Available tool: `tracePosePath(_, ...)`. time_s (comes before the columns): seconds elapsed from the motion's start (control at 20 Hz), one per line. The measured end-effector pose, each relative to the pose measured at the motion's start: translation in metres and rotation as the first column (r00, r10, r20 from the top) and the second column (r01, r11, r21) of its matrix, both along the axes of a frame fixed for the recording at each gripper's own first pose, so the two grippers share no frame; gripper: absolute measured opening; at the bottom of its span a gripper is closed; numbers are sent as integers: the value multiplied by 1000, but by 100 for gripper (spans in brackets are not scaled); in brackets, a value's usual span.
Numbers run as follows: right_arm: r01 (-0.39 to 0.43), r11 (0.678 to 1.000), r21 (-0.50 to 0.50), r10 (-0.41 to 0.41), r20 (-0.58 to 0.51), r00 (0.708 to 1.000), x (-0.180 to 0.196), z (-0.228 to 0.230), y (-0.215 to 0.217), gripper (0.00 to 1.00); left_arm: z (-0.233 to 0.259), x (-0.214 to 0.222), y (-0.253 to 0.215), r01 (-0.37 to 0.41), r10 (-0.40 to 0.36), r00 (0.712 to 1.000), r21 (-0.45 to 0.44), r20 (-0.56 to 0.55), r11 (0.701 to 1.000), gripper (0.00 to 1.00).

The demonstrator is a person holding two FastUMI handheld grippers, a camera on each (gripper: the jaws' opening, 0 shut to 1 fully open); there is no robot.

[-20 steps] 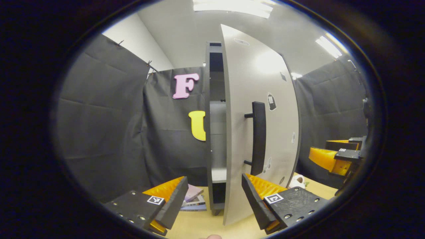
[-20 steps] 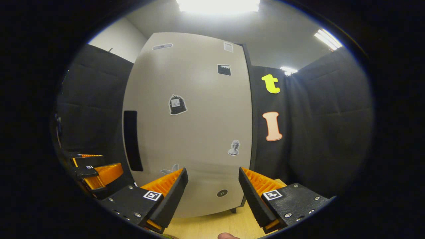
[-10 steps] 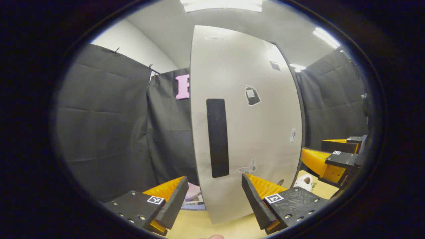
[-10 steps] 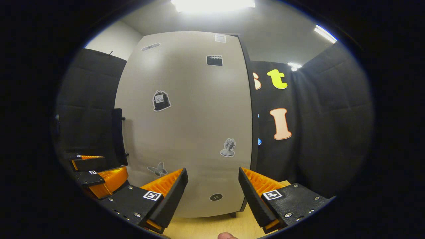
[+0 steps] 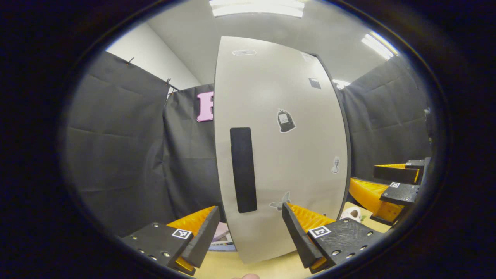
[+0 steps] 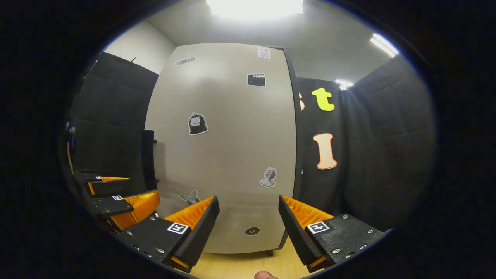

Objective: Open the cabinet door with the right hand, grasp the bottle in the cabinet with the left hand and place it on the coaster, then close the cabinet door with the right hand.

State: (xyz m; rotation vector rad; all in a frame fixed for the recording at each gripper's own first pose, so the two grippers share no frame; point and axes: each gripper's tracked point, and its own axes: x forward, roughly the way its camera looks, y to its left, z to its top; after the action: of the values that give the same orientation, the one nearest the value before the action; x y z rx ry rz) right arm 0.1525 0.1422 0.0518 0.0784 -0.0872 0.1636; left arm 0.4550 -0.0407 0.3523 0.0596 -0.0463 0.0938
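While black cloth hangs across the left of the left gripper view, the tall pale grey cabinet door point(image 5: 283, 147) fills the middle of the frame, its flat face turned to the camera and appearing shut. A long black vertical handle point(image 5: 243, 169) sits on the door's left part, and small stickers point(image 5: 285, 121) dot its face to the right. At the bottom centre, the left claw point(image 5: 248, 228) stands wide open with nothing between its fingers, above the light wooden worktop point(image 5: 267, 267). Some flat books point(image 5: 221, 238) lie on the worktop behind its left finger. A small white object point(image 5: 352, 213) rests at lower right, too small to identify. At the far right edge the right claw point(image 5: 387, 186) shows.

Moving through the right gripper view, the left claw point(image 6: 116, 197) appears at lower left, beside the handle seen edge-on point(image 6: 149, 159). The door point(image 6: 232, 147) fills the centre. At the bottom centre the right claw point(image 6: 248, 228) gapes wide, empty. The bottle's place cannot be told.
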Motion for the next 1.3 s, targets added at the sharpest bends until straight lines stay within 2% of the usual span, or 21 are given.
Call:
tracePosePath(0.15,23,1000,2,-23,-2,1000,-5,0,-4,95,-3,0,-7,26,-27,1000,-17,-16,1000,93)
tracePosePath(0.2,24,1000,0,-24,-2,1000,-6,0,-4,95,-1,0,-8,33,-33,999,-14,-13,999,97)
tracePosePath(0.25,30,1000,-5,-30,-4,1000,-7,-2,-5,95,-1,1,-9,40,-40,999,-10,-9,999,97)
tracePosePath(0.3,34,999,-8,-34,-8,999,-8,-2,-6,95,0,0,-9,44,-44,999,-7,-6,999,93)
tracePosePath(0.75,52,999,-4,-52,-24,998,-9,-4,-13,95,-1,0,-13,58,-58,998,-26,-3,998,93)
tracePosePath(0.8,51,999,-4,-51,-25,998,-9,-4,-14,95,-2,-1,-13,56,-56,998,-28,-6,998,89)
tracePosePath(0.85,50,999,-4,-50,-24,998,-9,-4,-14,95,-2,-2,-13,55,-55,998,-32,-7,998,89)
tracePosePath(0.9,48,999,-2,-48,-21,999,-9,-3,-14,95,-2,-2,-13,55,-56,998,-36,-6,998,93)
tracePosePath(1.05,47,999,-2,-47,-24,999,-7,-4,-15,95,-3,-2,-14,58,-58,998,-38,-8,998,93)
tracePosePath(1.1,46,999,0,-46,-28,999,-7,-5,-15,95,-2,-2,-15,61,-61,998,-38,-8,997,97)
tracePosePath(1.3,43,999,1,-43,-25,999,-8,-5,-15,95,-1,-2,-15,63,-64,998,-28,-6,998,97)
